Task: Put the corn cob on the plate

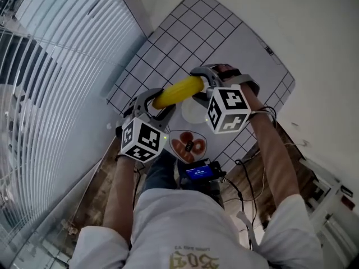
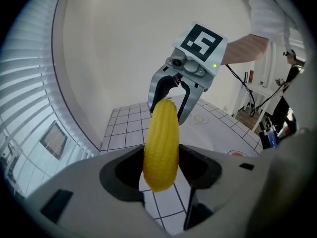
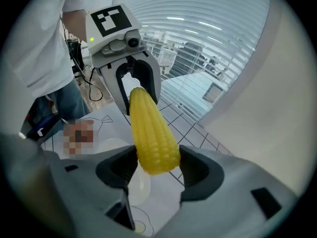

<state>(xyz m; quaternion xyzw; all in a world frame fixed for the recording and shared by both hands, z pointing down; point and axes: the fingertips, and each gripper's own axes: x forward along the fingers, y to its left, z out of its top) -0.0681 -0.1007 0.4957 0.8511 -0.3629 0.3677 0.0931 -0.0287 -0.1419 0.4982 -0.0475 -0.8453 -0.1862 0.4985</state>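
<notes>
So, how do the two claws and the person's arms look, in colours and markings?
Both the left claw and the right claw are grey and curved, with dark inner faces. Each carries a white cube with black square markers and a small green light. A black cable runs by the right wrist. The person wears a white short-sleeved shirt.

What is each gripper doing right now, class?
Left gripper: shut on one end of the corn cob.
Right gripper: shut on its other end.

Yellow corn cob, horizontal, held aloft, near white plate
</notes>
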